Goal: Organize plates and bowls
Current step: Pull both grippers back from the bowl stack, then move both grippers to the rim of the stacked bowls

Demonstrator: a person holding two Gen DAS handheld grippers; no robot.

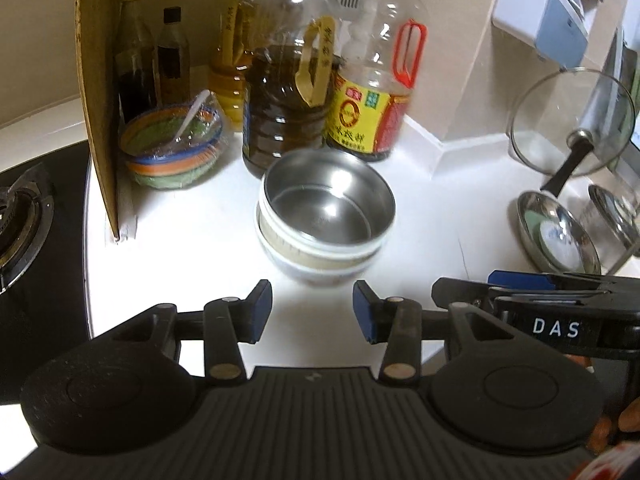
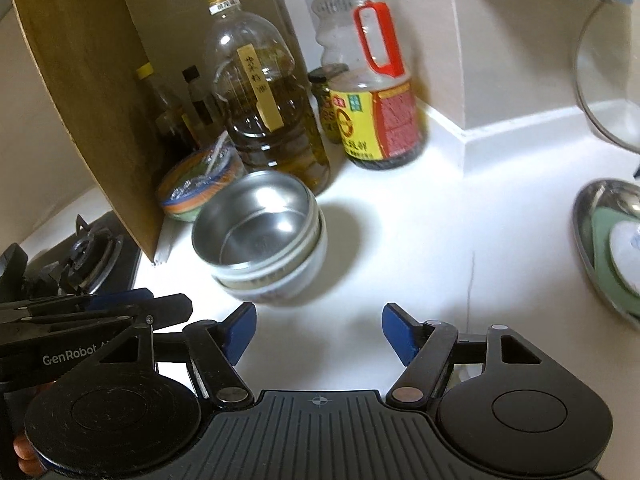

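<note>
The left tool [image 1: 313,307] hangs low over the white table [image 1: 432,216] with its blue-padded jaws spread apart and nothing between them; the right tool [image 2: 318,334] sits just beside it on the right, its jaws spread wider still and likewise empty. Just ahead of both tools stands a shiny round steel bowl [image 1: 328,200] nested inside a white ceramic bowl with a patterned band [image 1: 320,260], the two stacked upright on the table, apart from either tool's pads. Behind the stack, toward the table's back edge, stand a large clear plastic jug of dark oil [image 1: 288,92] and a clear bottle with a red handle and yellow label [image 1: 376,80], with a smaller yellow-oil bottle [image 1: 230,60] and two dark glass bottles [image 1: 152,56] further back. To the left of the jug sits a striped green, orange and blue bowl wrapped in plastic film [image 1: 176,148], next to an upright brown wooden board [image 1: 98,80] that separates the table from a black gas stove [image 1: 24,216]. Near the table's right edge lies a steel plate holding smaller dishes [image 1: 556,232], with a round glass lid [image 1: 572,120] propped behind it.
</note>
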